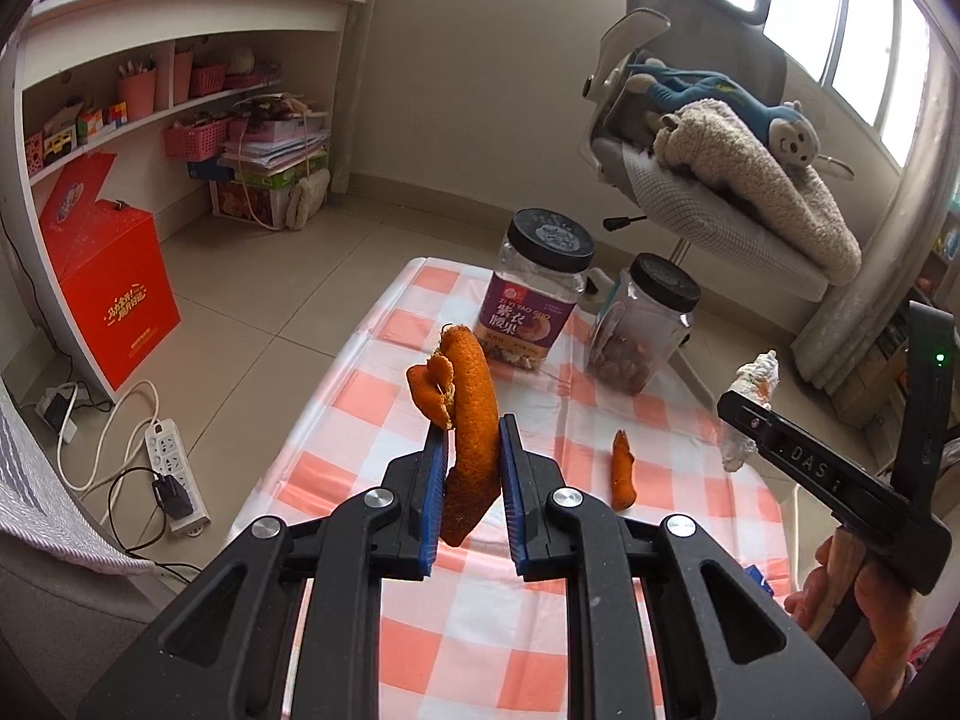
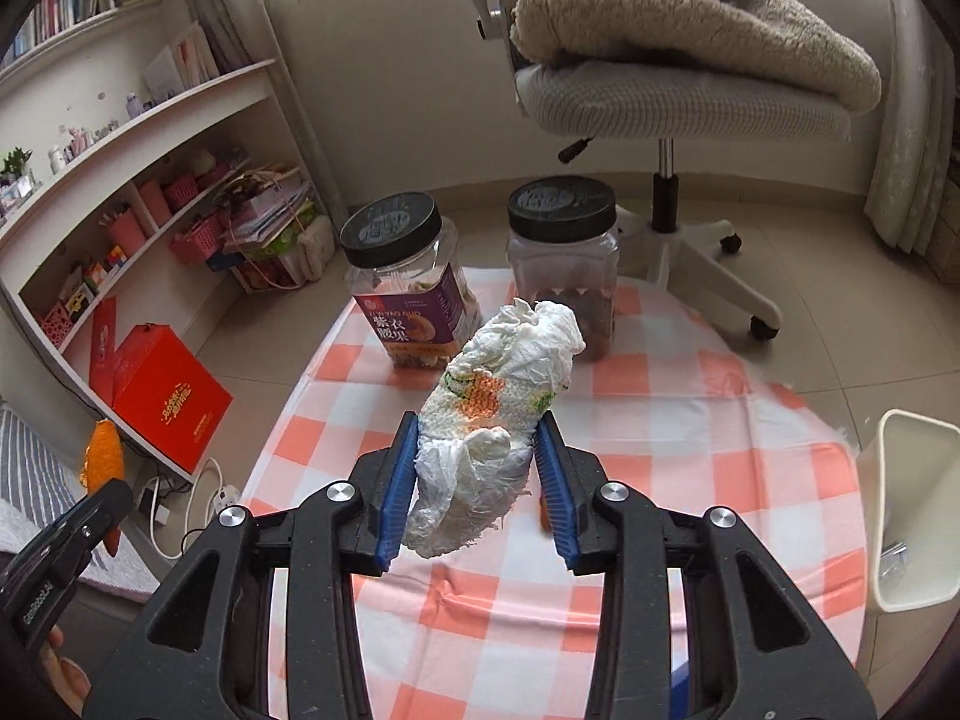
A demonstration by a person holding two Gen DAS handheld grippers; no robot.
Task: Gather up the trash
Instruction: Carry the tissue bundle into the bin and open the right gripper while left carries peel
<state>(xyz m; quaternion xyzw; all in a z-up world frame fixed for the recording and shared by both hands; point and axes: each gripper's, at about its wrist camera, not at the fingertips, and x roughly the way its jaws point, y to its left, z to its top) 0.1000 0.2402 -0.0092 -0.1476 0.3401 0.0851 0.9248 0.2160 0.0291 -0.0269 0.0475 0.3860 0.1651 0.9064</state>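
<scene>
My left gripper [image 1: 473,438] is shut on a long orange peel [image 1: 471,414], held upright above the checked tablecloth [image 1: 420,630]. A second, smaller piece of orange peel [image 1: 623,471] lies on the cloth to its right. My right gripper [image 2: 477,450] is shut on a crumpled white paper towel [image 2: 492,408] with printed marks, held above the cloth. The right gripper and its towel [image 1: 750,396] also show at the right in the left wrist view. The left gripper with its peel [image 2: 102,453] shows at the far left in the right wrist view.
Two black-lidded plastic jars stand at the table's far end, one with a purple label [image 1: 531,300] and one unlabelled [image 1: 642,330]. A white bin [image 2: 912,516] stands off the table's right edge. An office chair [image 2: 672,96], a red box [image 1: 114,300] and a power strip [image 1: 174,468] are on the floor.
</scene>
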